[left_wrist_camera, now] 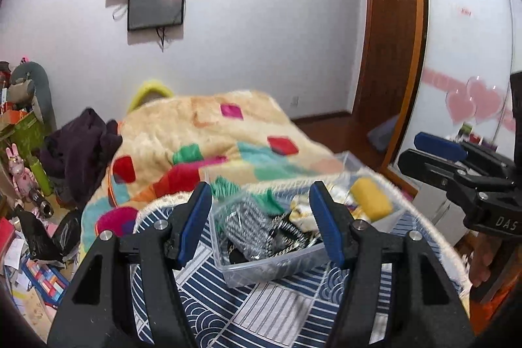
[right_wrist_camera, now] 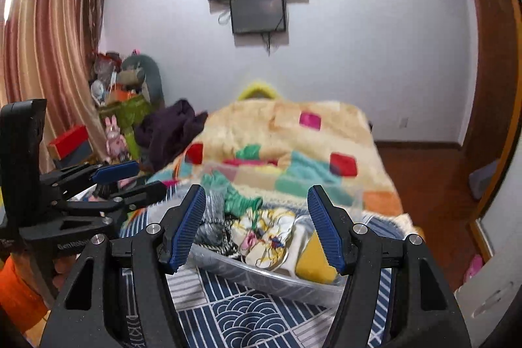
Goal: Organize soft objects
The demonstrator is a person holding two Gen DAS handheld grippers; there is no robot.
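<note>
A clear plastic bin (left_wrist_camera: 248, 274) sits on a round blue-and-white patterned mat (left_wrist_camera: 261, 315). It holds several soft items: black-and-white striped socks (left_wrist_camera: 248, 227), green fabric (left_wrist_camera: 228, 185), pale patterned socks (left_wrist_camera: 303, 212) and a yellow roll (left_wrist_camera: 372, 198). My left gripper (left_wrist_camera: 261, 224) is open and empty, just before the bin. In the right wrist view the bin (right_wrist_camera: 277, 281) shows the same patterned socks (right_wrist_camera: 267, 237) and yellow roll (right_wrist_camera: 314, 261). My right gripper (right_wrist_camera: 257, 225) is open and empty above the bin's near rim. Each gripper shows in the other's view, right (left_wrist_camera: 437, 157) and left (right_wrist_camera: 130, 180).
The mat lies on a bed with a fuzzy cream blanket (left_wrist_camera: 212, 132) with coloured patches. A dark purple garment (left_wrist_camera: 81, 149) lies at the bed's left. Cluttered toys and boxes (left_wrist_camera: 23, 172) fill the floor on the left. A wardrobe (left_wrist_camera: 469, 54) stands on the right.
</note>
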